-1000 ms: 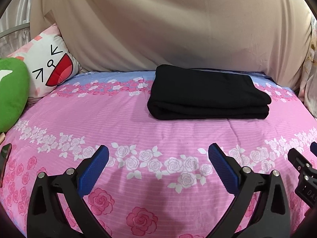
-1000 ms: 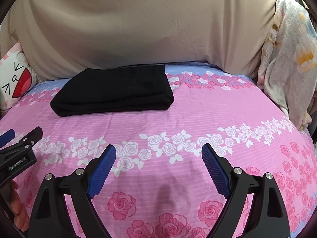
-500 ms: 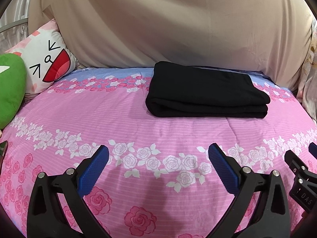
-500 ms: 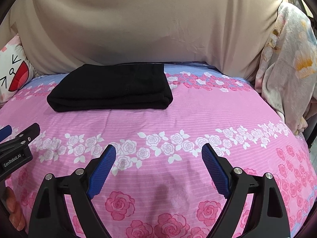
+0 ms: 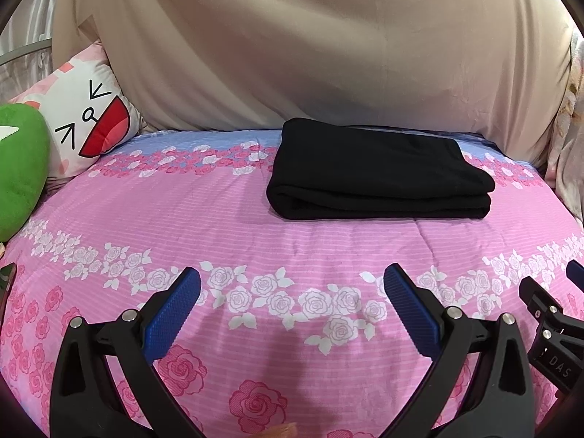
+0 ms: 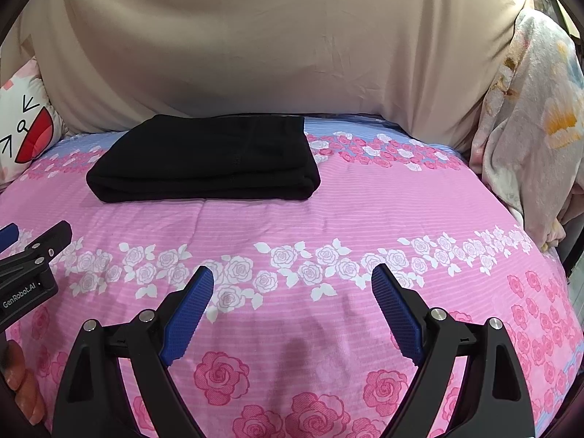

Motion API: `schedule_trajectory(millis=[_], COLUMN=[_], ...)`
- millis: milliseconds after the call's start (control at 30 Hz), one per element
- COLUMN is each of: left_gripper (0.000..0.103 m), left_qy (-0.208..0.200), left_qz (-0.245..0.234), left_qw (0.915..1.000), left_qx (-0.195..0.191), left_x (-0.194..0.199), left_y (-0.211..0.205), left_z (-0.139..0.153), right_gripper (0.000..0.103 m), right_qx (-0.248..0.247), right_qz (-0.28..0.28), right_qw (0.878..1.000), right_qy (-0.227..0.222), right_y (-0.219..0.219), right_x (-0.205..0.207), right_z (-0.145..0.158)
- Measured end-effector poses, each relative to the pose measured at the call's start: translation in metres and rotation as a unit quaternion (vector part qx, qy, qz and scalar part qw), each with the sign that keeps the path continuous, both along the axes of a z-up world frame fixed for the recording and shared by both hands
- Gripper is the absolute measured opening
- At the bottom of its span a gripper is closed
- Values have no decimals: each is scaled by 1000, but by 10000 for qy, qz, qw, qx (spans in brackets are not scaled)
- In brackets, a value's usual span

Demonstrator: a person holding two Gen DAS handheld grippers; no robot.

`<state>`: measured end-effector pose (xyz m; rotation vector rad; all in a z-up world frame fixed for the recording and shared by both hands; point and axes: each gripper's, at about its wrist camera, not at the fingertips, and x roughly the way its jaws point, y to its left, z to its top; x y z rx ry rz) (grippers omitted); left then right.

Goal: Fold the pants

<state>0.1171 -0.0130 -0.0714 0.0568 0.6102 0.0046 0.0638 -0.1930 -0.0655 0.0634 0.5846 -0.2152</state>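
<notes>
The black pants lie folded into a neat, thick rectangle toward the far side of the bed, close to the beige cloth draped behind it. They rest on the pink rose-print bedspread, partly over its blue band, with the folded layers showing along the near edge.

Both tools hover low over the near part of the bed, well apart from the pants. The left gripper has its jaws spread wide, blue pads facing each other with nothing between them but the flowered sheet. The right gripper is the same: jaws spread, holding nothing. Each one shows at the edge of the other's view, so they sit side by side.

Off to the left, a white cartoon-face pillow leans against the beige cloth, and a green plush cushion sits just in front of it. On the right side a pale floral blanket hangs bunched beside the bed. A bit of the person's hand shows at the lower left of the right wrist view.
</notes>
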Motion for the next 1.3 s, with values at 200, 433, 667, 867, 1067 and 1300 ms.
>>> schedule_trajectory(millis=[200,433,667,867,1067,1300], left_gripper=[98,98,98,98,98,98], left_qy=[30,38,57,34,38,163], left_qz=[-21,-60,-121,-110,-31,-91], left_qw=[10000,10000,9999,9997,10000,9998], left_qx=[2,-4,-100,-201,-65,48], left_x=[0,0,1,1,0,4], left_y=[-1,-2,1,4,0,-4], left_z=[-1,-1,-2,-2,-2,-5], right_gripper=[86,86,86,86,86,86], right_qx=[-2,-3,-1,-6,-4,-4], right_qz=[-1,6,13,30,38,53], right_qw=[10000,10000,10000,10000,10000,10000], right_qy=[2,5,11,24,34,34], right_y=[1,0,0,-1,-2,-3], right_x=[0,0,0,1,1,3], right_z=[0,-1,-1,-2,-3,-3])
